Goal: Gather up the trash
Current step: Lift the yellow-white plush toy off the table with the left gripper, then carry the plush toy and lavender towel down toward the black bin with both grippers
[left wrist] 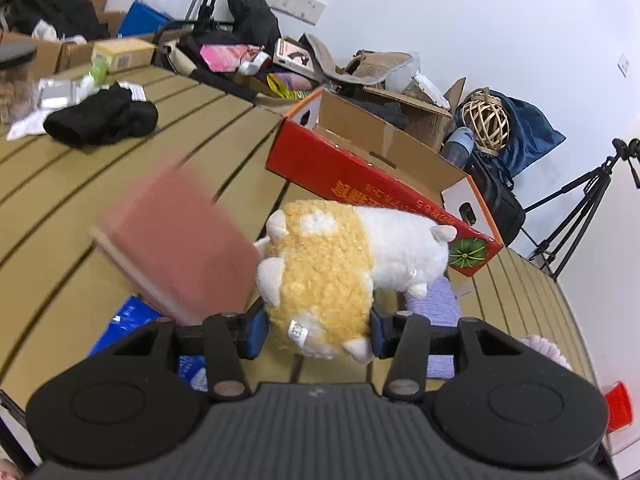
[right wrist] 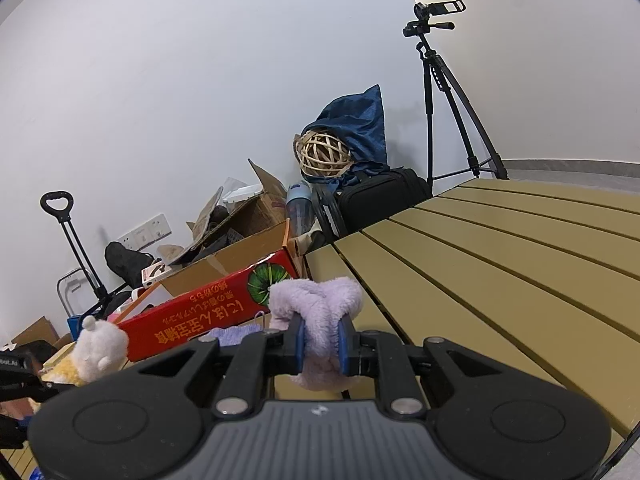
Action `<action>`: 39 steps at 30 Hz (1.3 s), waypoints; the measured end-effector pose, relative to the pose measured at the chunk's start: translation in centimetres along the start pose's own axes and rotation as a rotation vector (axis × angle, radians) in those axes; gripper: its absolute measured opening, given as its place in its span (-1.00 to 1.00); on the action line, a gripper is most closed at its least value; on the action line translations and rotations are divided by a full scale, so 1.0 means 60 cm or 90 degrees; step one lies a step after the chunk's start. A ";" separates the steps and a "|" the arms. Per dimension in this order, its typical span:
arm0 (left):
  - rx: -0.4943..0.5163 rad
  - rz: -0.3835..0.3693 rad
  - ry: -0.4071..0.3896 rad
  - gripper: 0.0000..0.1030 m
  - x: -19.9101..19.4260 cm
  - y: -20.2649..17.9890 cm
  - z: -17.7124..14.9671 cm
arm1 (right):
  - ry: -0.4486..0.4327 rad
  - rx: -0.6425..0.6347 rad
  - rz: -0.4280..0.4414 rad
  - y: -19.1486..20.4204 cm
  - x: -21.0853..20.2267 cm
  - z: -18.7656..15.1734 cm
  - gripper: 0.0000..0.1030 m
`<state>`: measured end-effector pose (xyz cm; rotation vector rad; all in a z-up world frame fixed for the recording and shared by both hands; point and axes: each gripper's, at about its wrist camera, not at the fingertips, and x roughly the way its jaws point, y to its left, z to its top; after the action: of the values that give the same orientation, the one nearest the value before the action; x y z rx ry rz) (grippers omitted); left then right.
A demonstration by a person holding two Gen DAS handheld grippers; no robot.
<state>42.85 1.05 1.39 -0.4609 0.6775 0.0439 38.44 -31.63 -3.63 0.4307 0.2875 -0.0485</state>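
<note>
While both tools were loaded, the scene read as follows.

Left tongs: the left gripper (left wrist: 318, 330) was pinching a plush toy animal with curly yellow fleece and a white head (left wrist: 340, 264), its blue pads pressed into the yellow rump on either side.

Toy's lie: its long axis ran away from the jaws, up and to the right in the left wrist view, white end far, towards the box.

Right tongs: the right gripper (right wrist: 322, 346) was pressed together on a pale lilac fluffy cloth bundle (right wrist: 316, 308), which bulged out beyond the jaws and hung below them.

Container: a long open cardboard box with a red printed side and a green pumpkin picture (left wrist: 372, 178) lay on the slatted tan table (left wrist: 120, 168), just beyond the toy's far end.

Deciding relation: judged from both views, the box's open top sat far and slightly right of the left tongs, and far and left of the right tongs; the left hand looked the nearer of the two.

Neighbour: a blurred pink hardback book (left wrist: 176, 240) stood tilted just left of the toy, near the left jaw.

Risk: the toy's free white end might catch the box's red wall.
</note>
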 end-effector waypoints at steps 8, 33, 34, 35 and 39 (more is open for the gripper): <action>0.033 0.013 -0.011 -0.06 -0.015 -0.006 -0.013 | 0.004 -0.011 0.015 0.008 -0.002 -0.004 -0.70; 0.140 0.034 -0.085 -0.05 -0.184 -0.034 -0.101 | -0.023 -0.093 0.106 0.005 -0.163 -0.008 -0.70; 0.141 0.033 -0.084 -0.05 -0.190 -0.032 -0.106 | -0.025 -0.092 0.110 0.004 -0.173 -0.008 -0.70; 0.143 0.033 -0.084 -0.05 -0.197 -0.030 -0.112 | -0.026 -0.091 0.113 0.003 -0.179 -0.009 -0.70; 0.150 0.036 -0.086 -0.05 -0.221 -0.019 -0.132 | -0.026 -0.096 0.124 0.005 -0.204 -0.017 -0.70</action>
<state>27.99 -1.93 4.55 -0.2100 0.5552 0.0475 26.49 -31.10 -0.90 0.3051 0.2071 0.1538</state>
